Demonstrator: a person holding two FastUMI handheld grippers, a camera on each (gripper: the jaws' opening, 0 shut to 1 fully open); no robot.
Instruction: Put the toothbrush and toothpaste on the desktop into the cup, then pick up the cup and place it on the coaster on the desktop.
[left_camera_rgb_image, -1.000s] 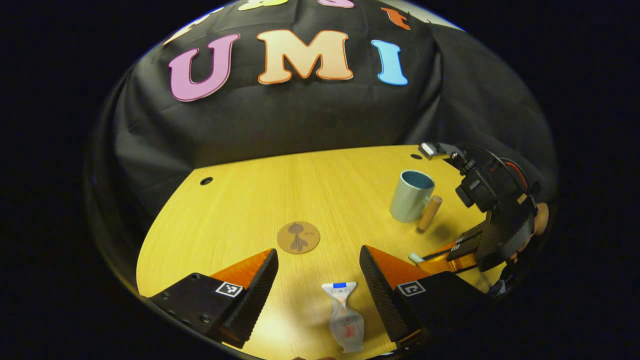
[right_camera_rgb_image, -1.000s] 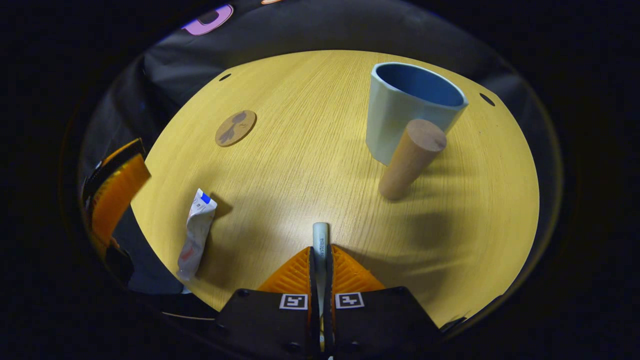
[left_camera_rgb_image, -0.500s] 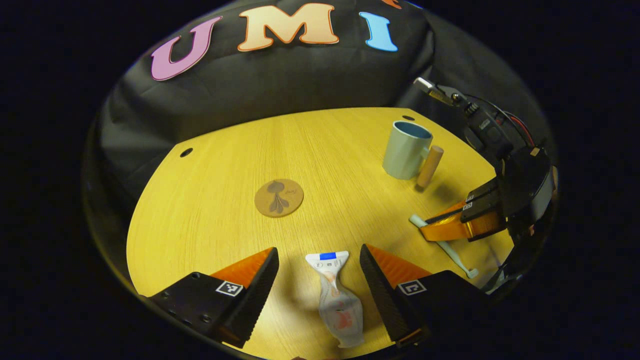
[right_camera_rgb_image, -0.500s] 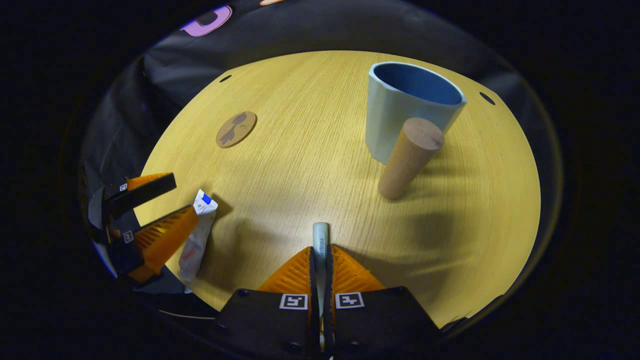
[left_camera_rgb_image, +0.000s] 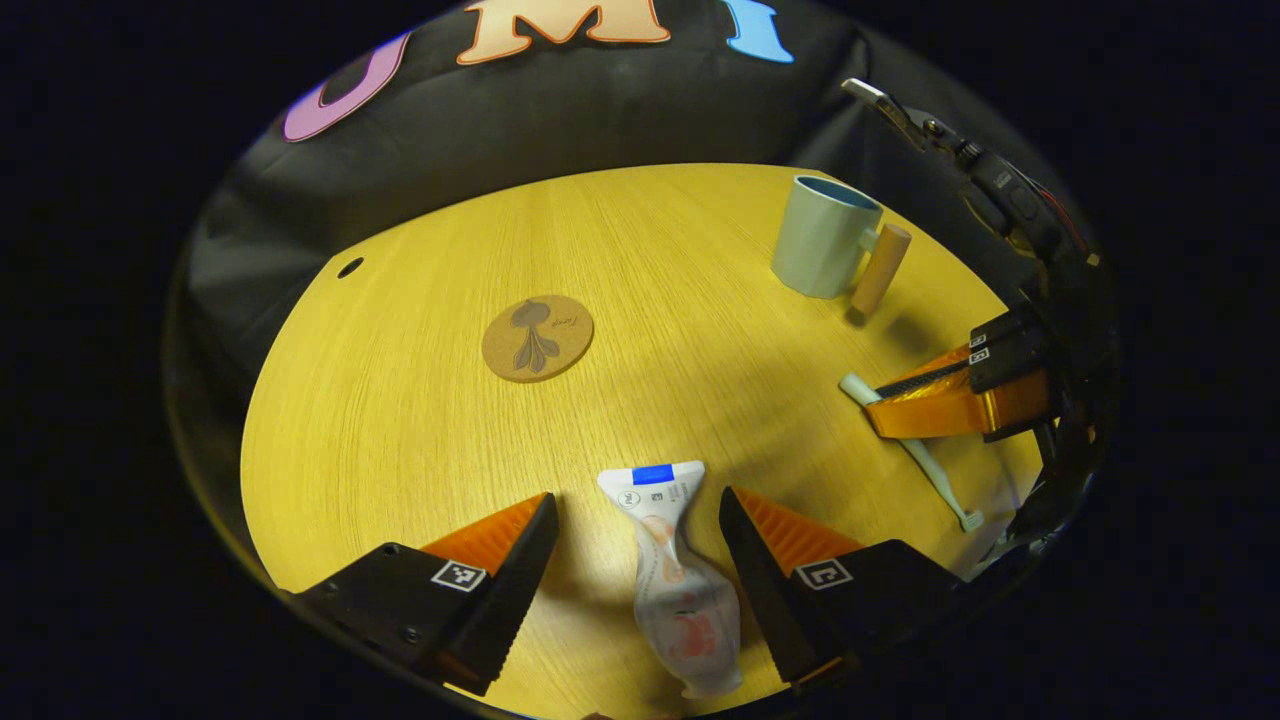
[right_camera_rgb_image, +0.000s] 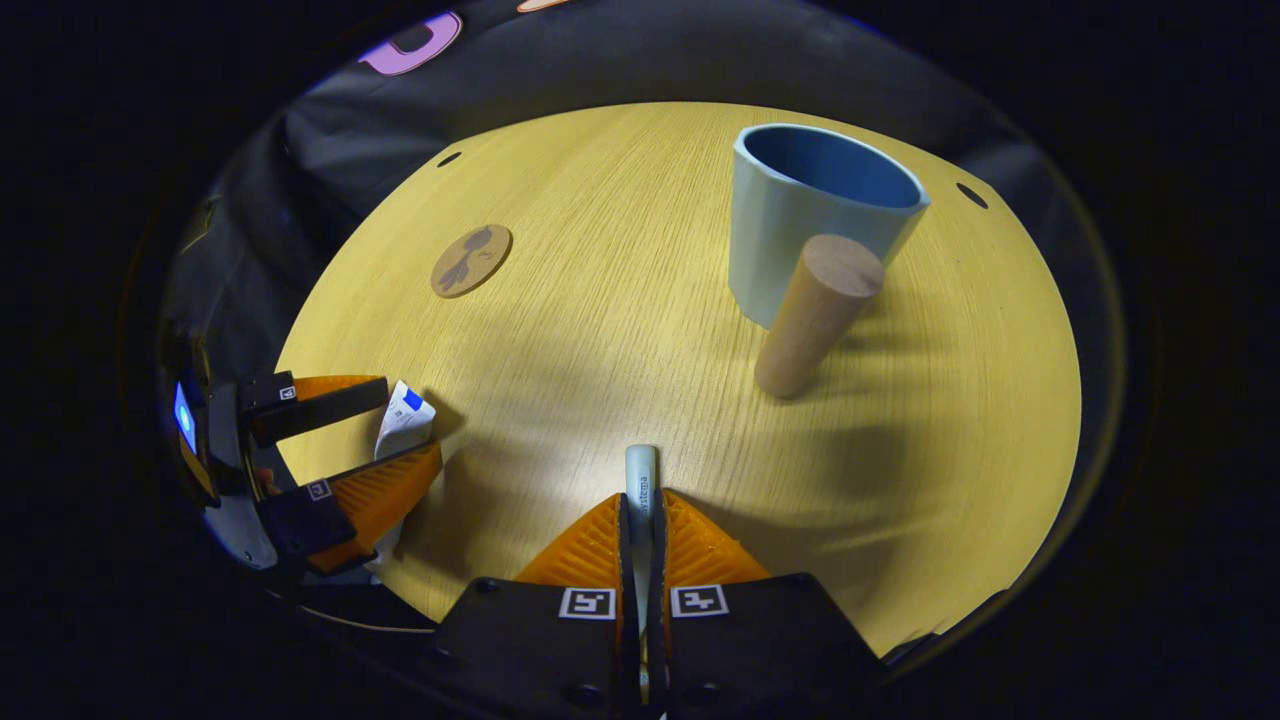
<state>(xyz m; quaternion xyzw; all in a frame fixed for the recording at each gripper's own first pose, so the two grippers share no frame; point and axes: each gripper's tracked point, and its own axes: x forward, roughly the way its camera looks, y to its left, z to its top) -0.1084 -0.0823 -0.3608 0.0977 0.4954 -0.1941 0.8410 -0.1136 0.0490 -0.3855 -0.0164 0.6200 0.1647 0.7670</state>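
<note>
Two grippers are at work over the yellow desktop (left_camera_rgb_image: 400, 400); the cup (left_camera_rgb_image: 822, 236), pale outside and blue inside, stands upright toward the far right of it with its wooden handle (left_camera_rgb_image: 880, 269) jutting out, and the round coaster (left_camera_rgb_image: 537, 337) lies bare near the middle, well apart from the cup; the left gripper (left_camera_rgb_image: 640, 545) hangs low with its jaws spread wide, and the toothpaste (left_camera_rgb_image: 673, 570) lies flat on the wood between them, its long axis running straight along the fingers, crimped end pointing away and the fat end nearest the hand, neither finger touching it as far as I can judge; the right gripper (right_camera_rgb_image: 640, 520) is clenched on the toothbrush (right_camera_rgb_image: 641, 480), which pokes forward between its fingers toward the cup, with the brush's far end trailing low near the desk's edge in the left gripper view; I'd say the left only needs to squeeze across the tube's width, while the right, nearer the cup, must carry its brush up and over the rim
</note>
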